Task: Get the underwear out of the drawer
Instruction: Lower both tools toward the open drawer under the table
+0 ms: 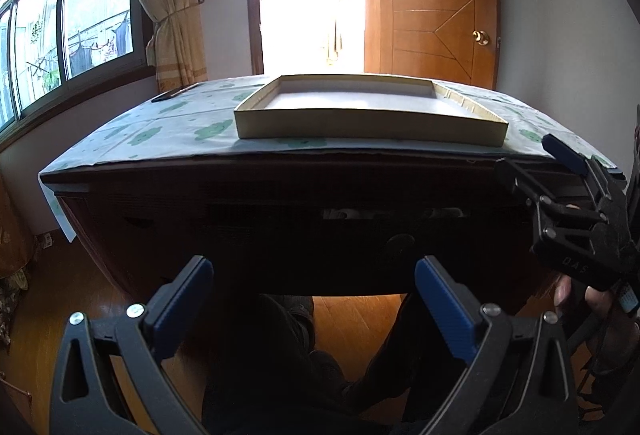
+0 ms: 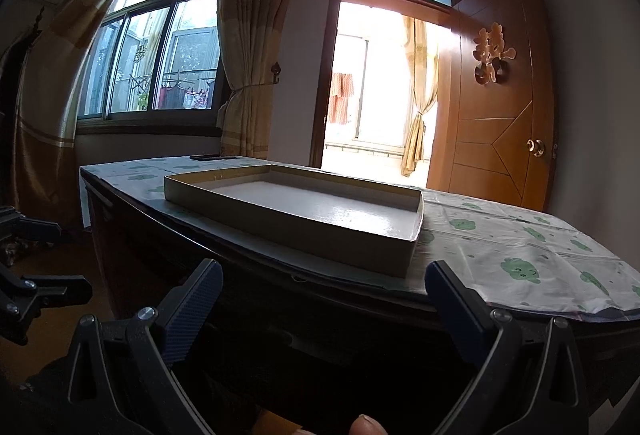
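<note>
Blue-padded fingers of the left gripper (image 1: 314,295) fill the bottom of the left wrist view, jaws spread wide and holding nothing. We note the right gripper (image 2: 324,301) in the same condition in its own view: jaws apart, empty, a fingertip of the holding hand just visible at the bottom edge.

Both face the dark front of a wooden desk (image 1: 280,195). At centre frame in the left view we find a drawer (image 1: 392,231) that appears slightly ajar, with pale shapes (image 1: 346,213) showing through the gap along its upper edge. We judge these may be the underwear, but shadow prevents confirmation. A round form on the drawer face could be a knob; we cannot tell.

On the patterned tablecloth (image 2: 520,243) above sits a shallow open box (image 2: 296,211), empty, plausibly the receiving place.

Assessment: the task stands at its opening step, approach. The next move calls for one gripper to reach the drawer front and draw it out fully, since the present gap looks too narrow for the fingers.
</note>
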